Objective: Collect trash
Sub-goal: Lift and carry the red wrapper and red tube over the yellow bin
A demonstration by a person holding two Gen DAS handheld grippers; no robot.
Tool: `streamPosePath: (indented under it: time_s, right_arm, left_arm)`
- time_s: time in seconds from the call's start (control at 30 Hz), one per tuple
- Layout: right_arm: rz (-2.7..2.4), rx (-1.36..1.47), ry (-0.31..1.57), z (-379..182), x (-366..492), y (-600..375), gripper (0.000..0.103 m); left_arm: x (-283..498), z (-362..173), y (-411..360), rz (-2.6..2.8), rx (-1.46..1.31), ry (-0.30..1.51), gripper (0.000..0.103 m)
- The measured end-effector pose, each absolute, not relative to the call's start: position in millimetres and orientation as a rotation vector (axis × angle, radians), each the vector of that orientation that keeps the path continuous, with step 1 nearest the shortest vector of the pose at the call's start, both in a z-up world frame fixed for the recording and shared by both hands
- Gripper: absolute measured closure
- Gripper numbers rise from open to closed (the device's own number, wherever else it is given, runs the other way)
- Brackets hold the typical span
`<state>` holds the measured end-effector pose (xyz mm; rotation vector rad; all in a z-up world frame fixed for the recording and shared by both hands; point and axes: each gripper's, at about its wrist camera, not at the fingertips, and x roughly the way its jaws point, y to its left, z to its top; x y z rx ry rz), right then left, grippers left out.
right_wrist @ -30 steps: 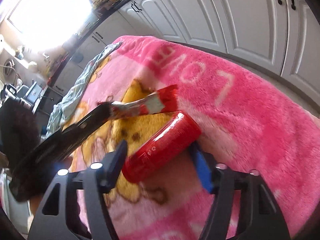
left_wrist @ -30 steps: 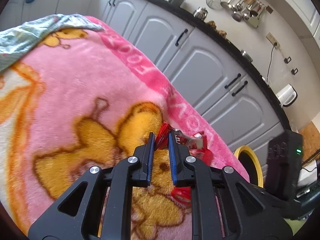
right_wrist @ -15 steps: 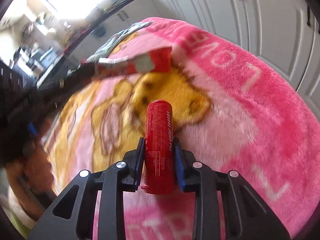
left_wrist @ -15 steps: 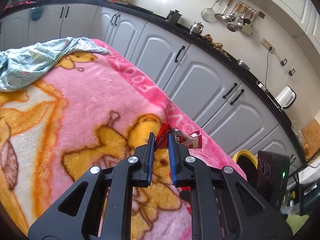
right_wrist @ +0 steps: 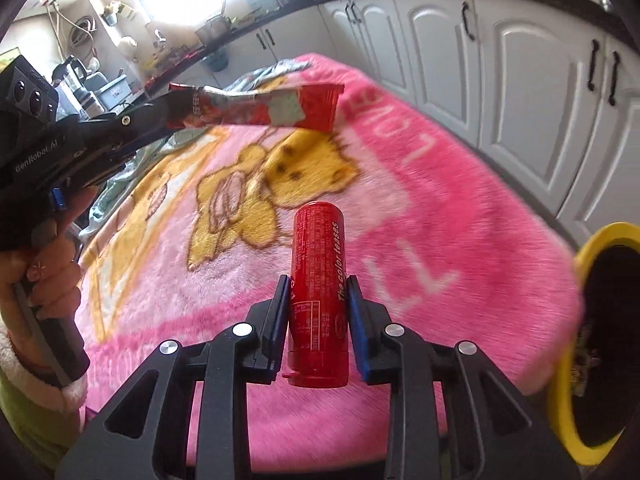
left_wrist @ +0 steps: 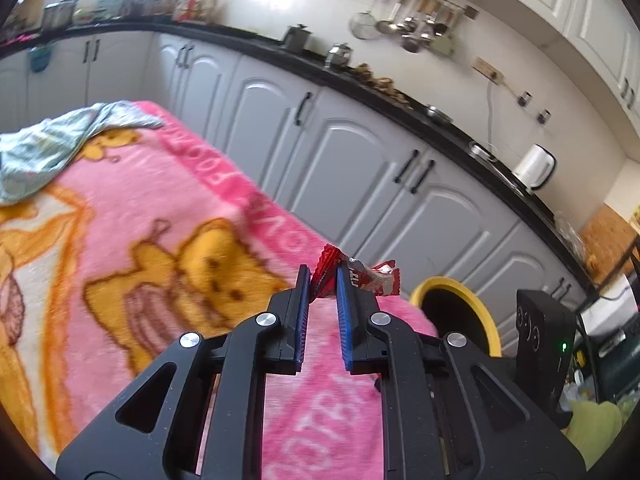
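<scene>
My left gripper is shut on a red and silver snack wrapper and holds it in the air above the pink blanket. The wrapper also shows in the right wrist view, sticking out of the left gripper at upper left. My right gripper is shut on a red can, which points away from the camera above the blanket. A yellow-rimmed bin stands beyond the blanket's edge; in the right wrist view it is at the far right.
Grey kitchen cabinets run behind the blanket under a black counter. A pale green cloth lies on the blanket's far left. A black device stands right of the bin.
Both grippers have lifted off the blanket with their loads. The right gripper closed on the can and turned it lengthwise. The yellow bin has come into the right wrist view.
</scene>
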<state>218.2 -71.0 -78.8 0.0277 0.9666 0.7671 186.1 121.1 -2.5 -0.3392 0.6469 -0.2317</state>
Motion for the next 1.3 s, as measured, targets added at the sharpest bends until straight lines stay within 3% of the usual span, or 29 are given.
streamPosePath:
  time_s: [0.7,1.3]
  right_arm:
    - [0.466,0.267,0.805,-36,222,-276,0.077]
    - [0.291,0.35,0.661,-16,206,-369,0.077]
  left_arm:
    - [209,31,-36,-0.446,-0.157,0.618,0.095]
    - [204,30,-119,-0.501,-0.002,0.602,0.095]
